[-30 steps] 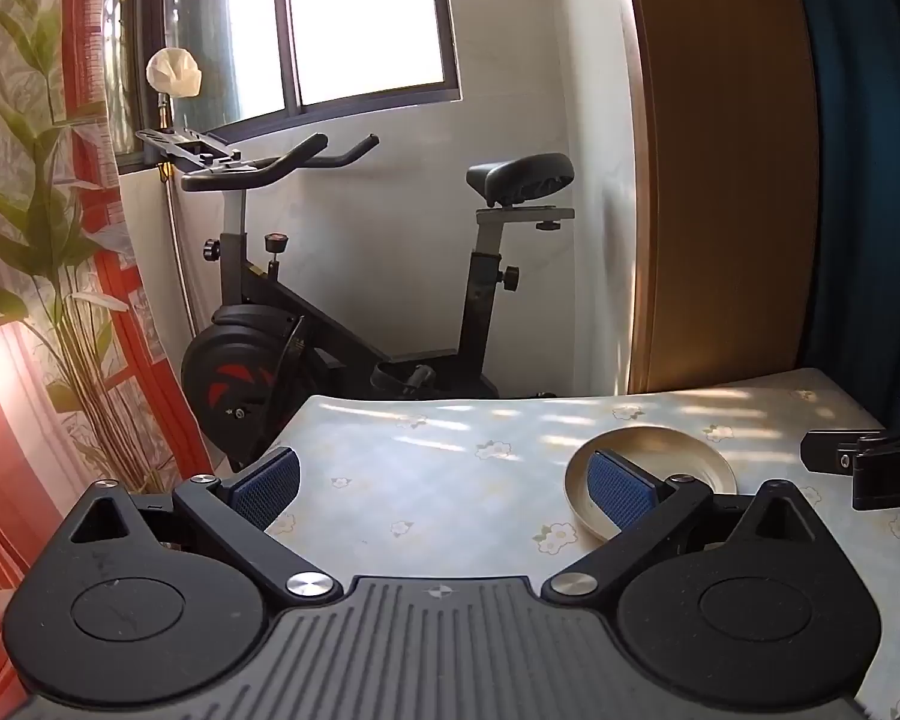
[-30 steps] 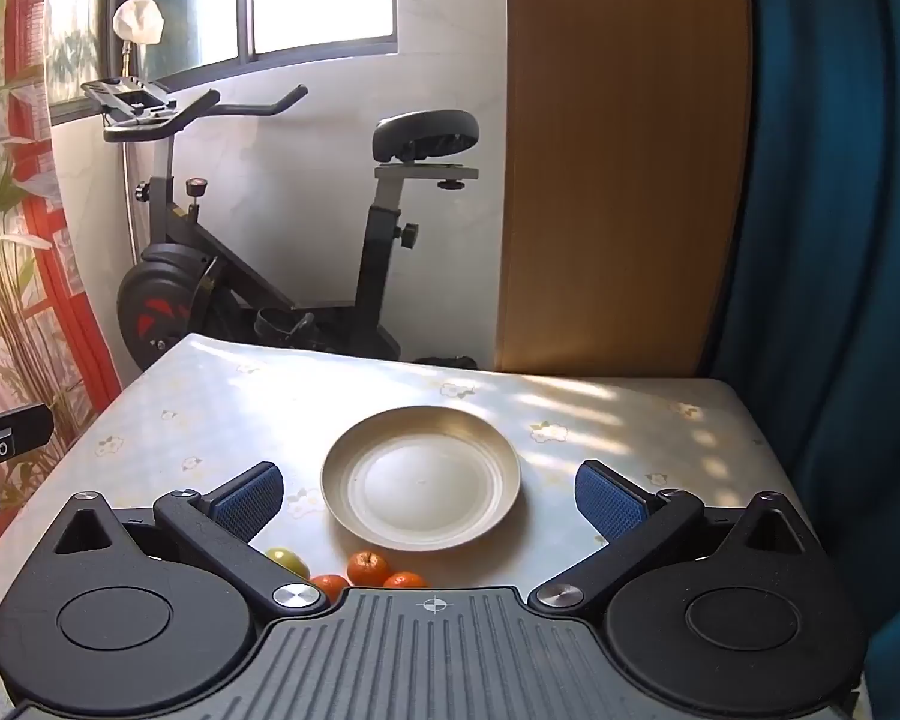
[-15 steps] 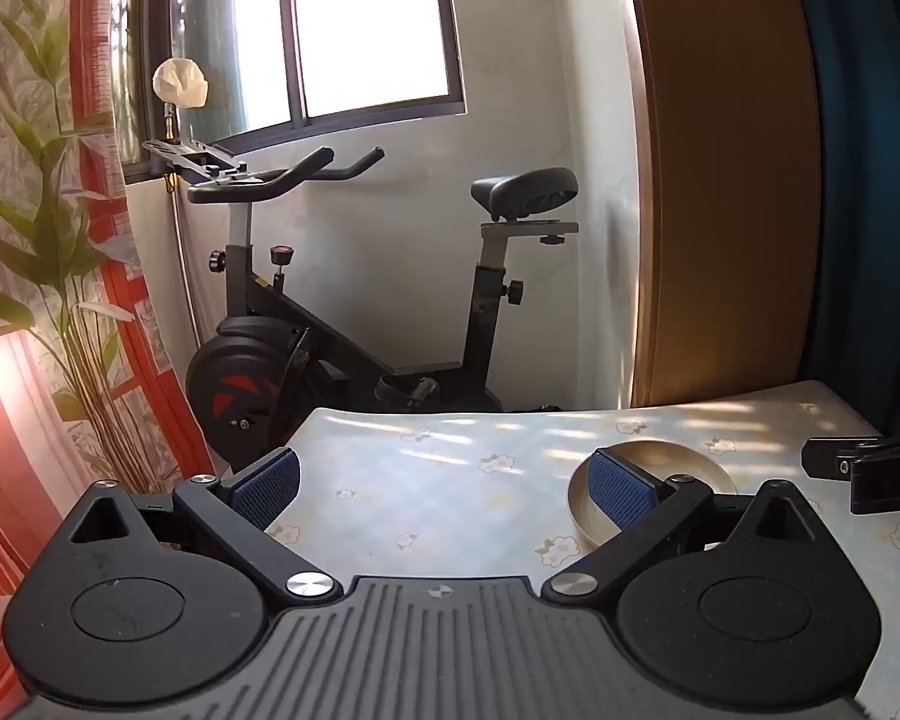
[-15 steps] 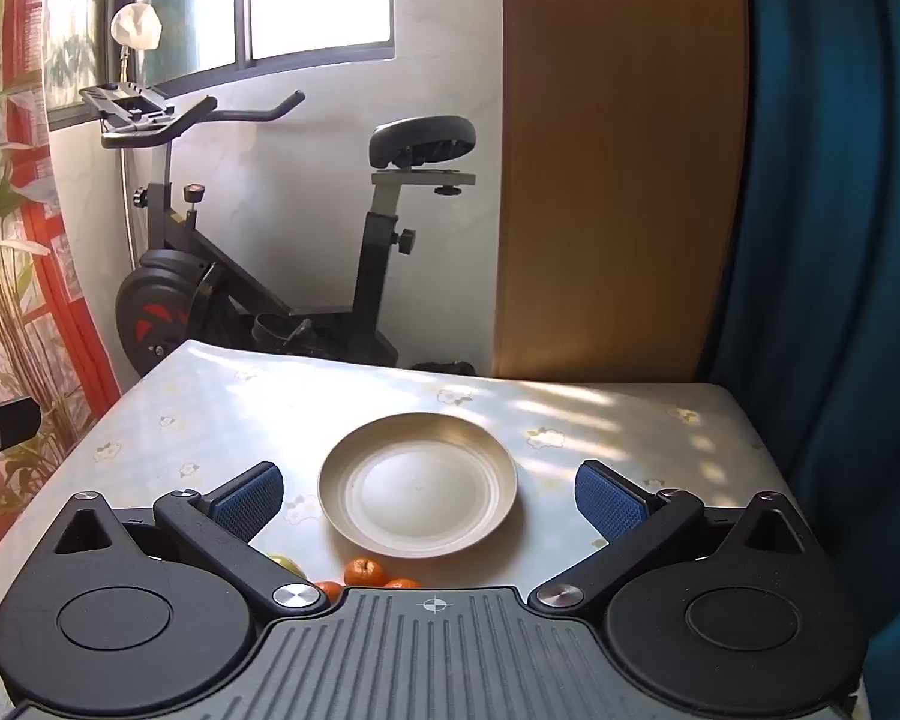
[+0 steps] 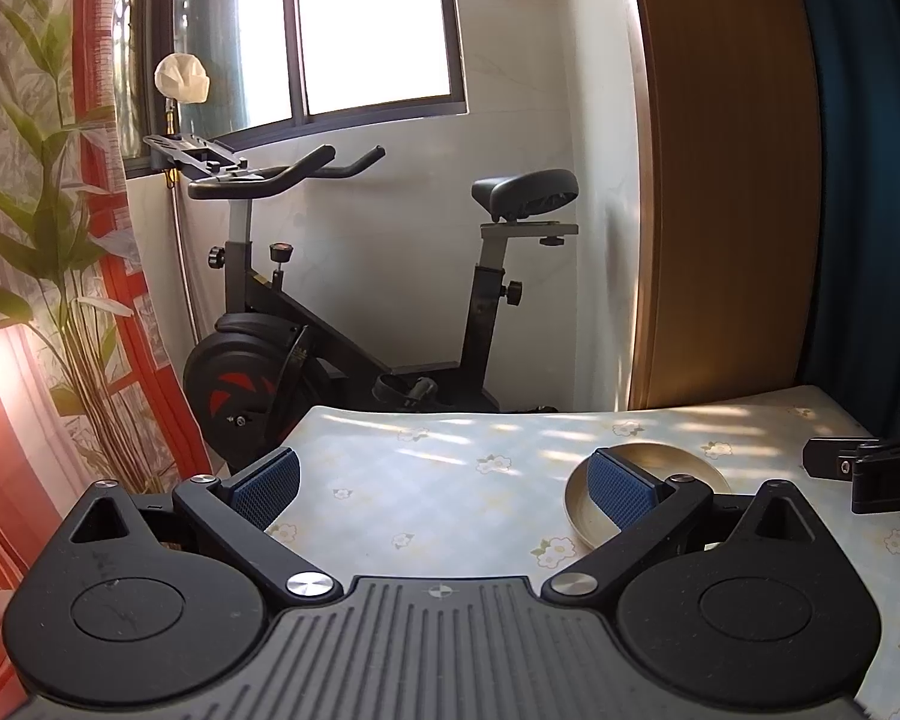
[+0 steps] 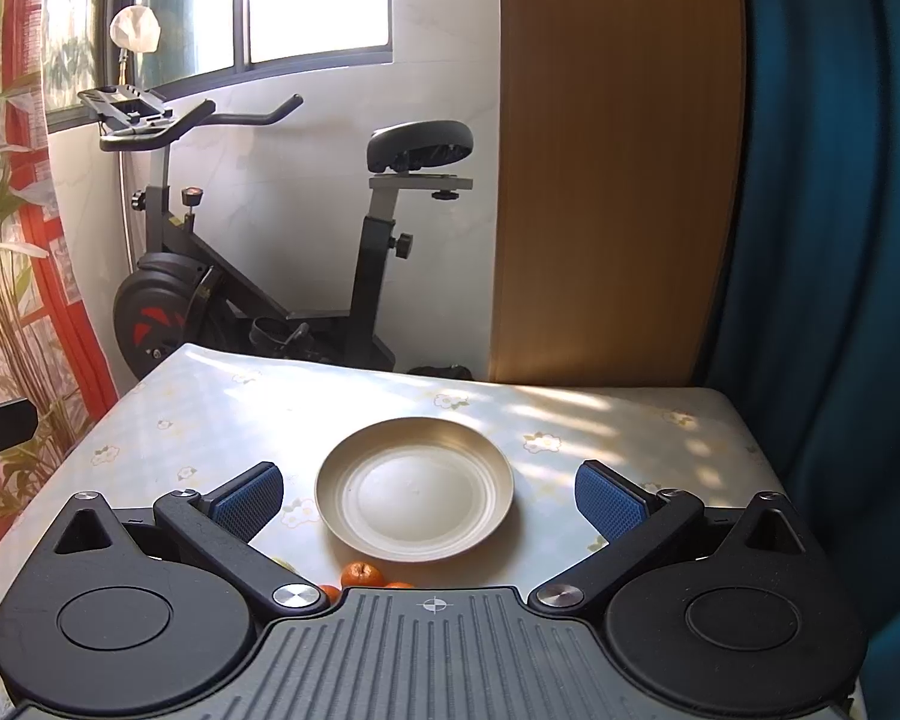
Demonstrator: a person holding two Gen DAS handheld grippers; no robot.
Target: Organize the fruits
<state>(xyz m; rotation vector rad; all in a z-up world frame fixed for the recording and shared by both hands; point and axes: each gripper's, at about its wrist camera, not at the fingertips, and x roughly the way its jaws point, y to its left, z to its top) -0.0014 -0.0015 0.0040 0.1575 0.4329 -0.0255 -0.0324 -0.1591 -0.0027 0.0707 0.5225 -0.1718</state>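
Observation:
An empty pale metal plate [image 6: 415, 498] sits mid-table between the fingers of my right gripper [image 6: 429, 495], which is open and holds nothing. Small orange fruits [image 6: 361, 575] peek out just below the plate, mostly hidden behind the gripper body. In the left wrist view the same plate [image 5: 576, 501] lies at the right, partly covered by the right finger of my left gripper [image 5: 444, 486], which is open and empty above the floral tablecloth [image 5: 426, 480]. The right gripper's body [image 5: 870, 468] shows at the right edge.
Past the table's far edge stands a black exercise bike [image 6: 258, 252] under a window. A wooden panel [image 6: 612, 168] and blue curtain [image 6: 828, 240] stand at the right, a plant and red curtain [image 5: 120, 360] at the left.
Both cameras have tilted up and back slightly; the plate and fruits sit lower in the right wrist view, with less fruit showing. Both grippers stay open.

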